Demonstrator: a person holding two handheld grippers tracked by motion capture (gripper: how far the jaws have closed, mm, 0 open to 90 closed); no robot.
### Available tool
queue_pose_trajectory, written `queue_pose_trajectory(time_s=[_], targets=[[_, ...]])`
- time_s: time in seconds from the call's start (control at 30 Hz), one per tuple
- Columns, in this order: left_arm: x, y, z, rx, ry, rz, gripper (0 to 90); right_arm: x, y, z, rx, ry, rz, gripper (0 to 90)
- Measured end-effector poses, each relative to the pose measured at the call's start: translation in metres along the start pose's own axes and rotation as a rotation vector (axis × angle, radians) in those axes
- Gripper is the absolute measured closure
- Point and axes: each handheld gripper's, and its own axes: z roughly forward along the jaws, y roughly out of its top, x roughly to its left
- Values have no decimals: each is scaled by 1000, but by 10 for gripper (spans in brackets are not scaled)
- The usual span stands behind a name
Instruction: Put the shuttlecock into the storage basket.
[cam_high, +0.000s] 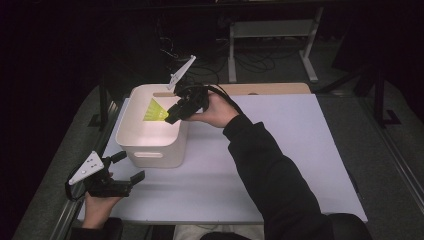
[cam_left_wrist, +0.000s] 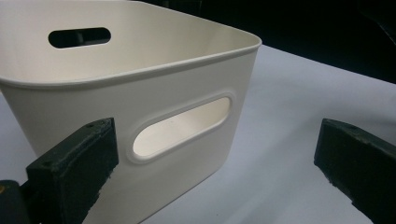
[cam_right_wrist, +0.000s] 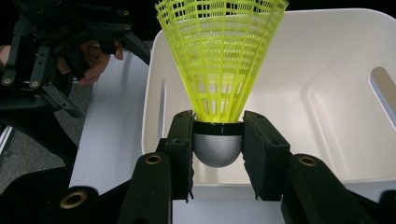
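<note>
The right gripper (cam_right_wrist: 217, 154) is closed on the neon-yellow plastic shuttlecock with a grey rounded cork head (cam_right_wrist: 219, 70): its two black jaws press on the two sides of the head, just under the dark band, so the stiff net skirt stays free and is not crushed. In the high view this gripper (cam_high: 172, 116) hangs over the right rim of the cream-white plastic storage bin with slot handles (cam_high: 150, 155), and the shuttlecock (cam_high: 155, 110) is above the inside of the bin, not touching its floor. I judge that it is held there because the bin is the place where it should go; a release from here would probably let it fall inside, head first or on its side. The left gripper (cam_high: 126, 172) rests low at the near left part of the pale lilac-white table top (cam_high: 280, 150), just beside the bin's near wall. Its jaws stand wide apart and hold nothing; in the left gripper view the bin's handle slot (cam_left_wrist: 182, 127) is seen between them. Perhaps it waits there to steady the bin, but this I cannot tell.
</note>
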Motion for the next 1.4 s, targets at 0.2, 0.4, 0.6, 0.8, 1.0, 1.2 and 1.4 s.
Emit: queue_pose_trajectory(time_s=[0.2,0.4,0.6,0.8,1.0,1.2,1.4], targets=[[0,0,0,-2,-1,0,0,1,0,7,5,13,-5,632],[0,0,0,-2,-2,0,0,2,0,12,8,21,-5,632],[0,0,0,-2,-3,0,0,3,1,16,10,29,-6,632],[0,0,0,-4,-3,-1,0,2,1,21,14,33,-8,632],[0,0,0,-3,-3,0,0,1,-1,25,21,40,-2,632],[0,0,-1,-2,-4,-1,0,-1,-5,33,29,48,9,632],[0,0,0,-1,-3,-1,0,-4,-7,38,35,52,18,632]])
